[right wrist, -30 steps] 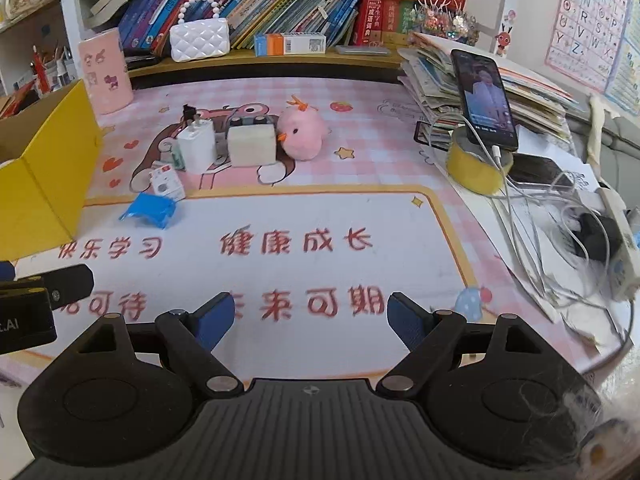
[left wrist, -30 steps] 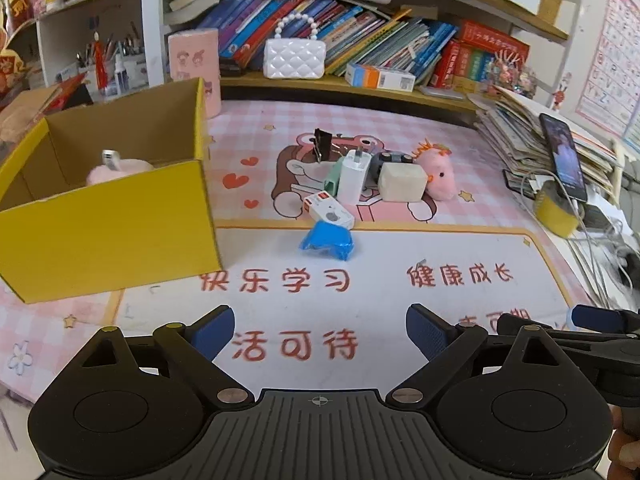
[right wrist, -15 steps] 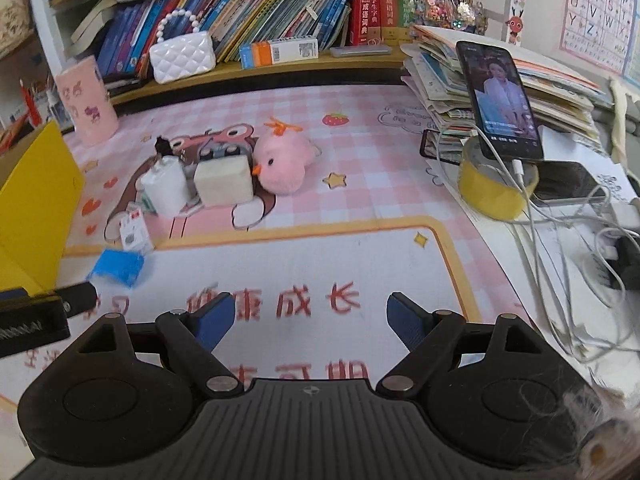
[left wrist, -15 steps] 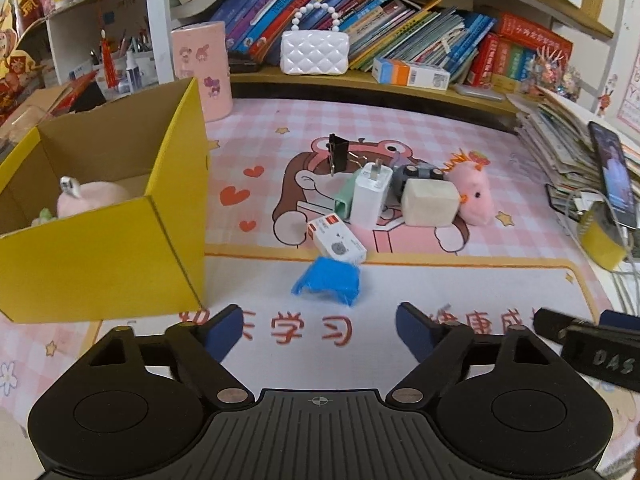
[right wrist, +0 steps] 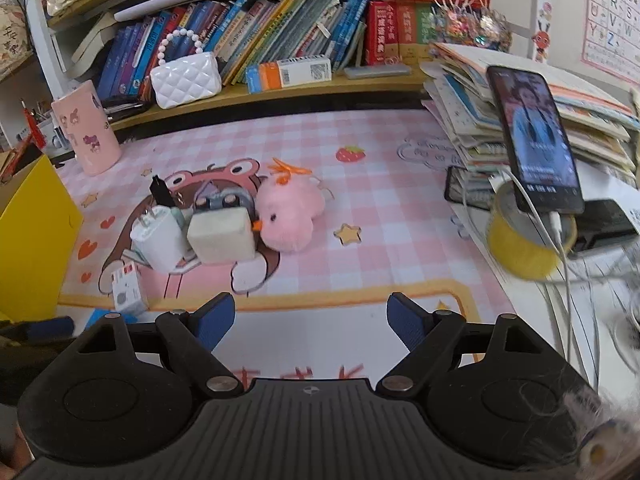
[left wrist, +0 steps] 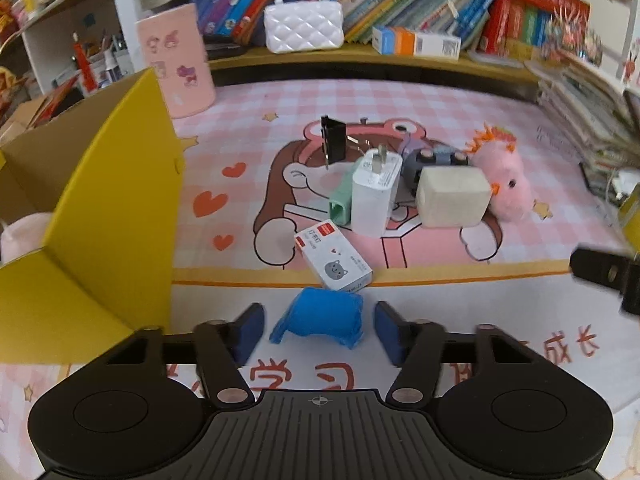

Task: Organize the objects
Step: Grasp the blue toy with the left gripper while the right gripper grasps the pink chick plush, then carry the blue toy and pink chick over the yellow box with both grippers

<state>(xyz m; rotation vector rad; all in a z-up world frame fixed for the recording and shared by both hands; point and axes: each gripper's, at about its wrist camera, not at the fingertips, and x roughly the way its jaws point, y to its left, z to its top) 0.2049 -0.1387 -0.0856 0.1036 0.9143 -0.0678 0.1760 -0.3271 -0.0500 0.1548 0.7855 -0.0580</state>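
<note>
A small blue object (left wrist: 320, 316) lies on the mat between the open fingers of my left gripper (left wrist: 318, 332), with a gap on each side. Behind it lie a white staple box (left wrist: 334, 266), a white charger (left wrist: 376, 192), a beige cube (left wrist: 452, 196), a black binder clip (left wrist: 334, 142) and a pink plush chick (left wrist: 502, 182). The yellow cardboard box (left wrist: 108, 216) stands at the left with a pink soft toy (left wrist: 20, 236) inside. My right gripper (right wrist: 308, 322) is open and empty above the mat, in front of the chick (right wrist: 288, 216).
A pink cup (left wrist: 180, 60) and a white quilted purse (left wrist: 304, 28) stand at the back by a shelf of books. At the right are stacked books (right wrist: 520, 92), a phone (right wrist: 532, 140) leaning on a yellow tape roll (right wrist: 524, 244), and cables.
My left gripper has moved forward and down so its fingers now flank the blue object. My right gripper has moved forward toward the pile of objects. Both stay open.
</note>
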